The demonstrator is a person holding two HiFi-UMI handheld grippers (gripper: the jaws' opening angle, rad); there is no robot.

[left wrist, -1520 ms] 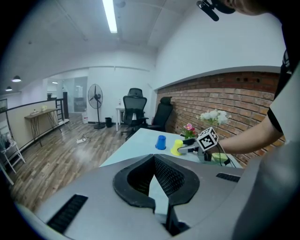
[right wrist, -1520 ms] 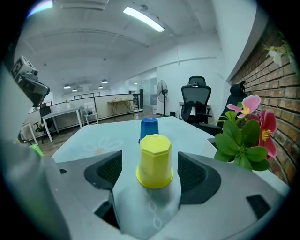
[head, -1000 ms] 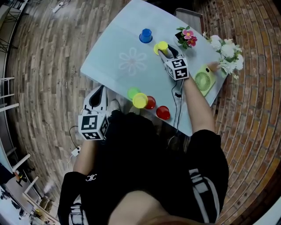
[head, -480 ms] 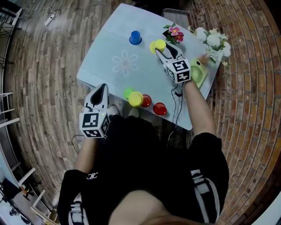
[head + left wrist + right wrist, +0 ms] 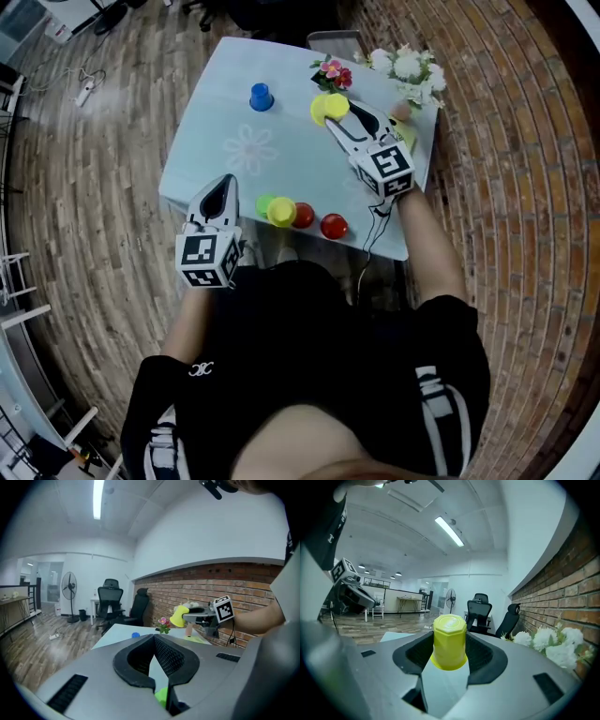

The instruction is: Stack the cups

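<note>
One inverted yellow cup [image 5: 327, 107] with a faceted base sits clamped in right gripper [image 5: 449, 638]; left gripper [image 5: 153, 638] is closed, empty.

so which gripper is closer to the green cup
Left. The left gripper hovers just beside the green cup; the right gripper holds a yellow cup across the table.

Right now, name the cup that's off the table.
The yellow cup clamped in the right gripper, up in the air. The blue cup, green cup, second yellow cup and two red cups stand on the table.
</note>
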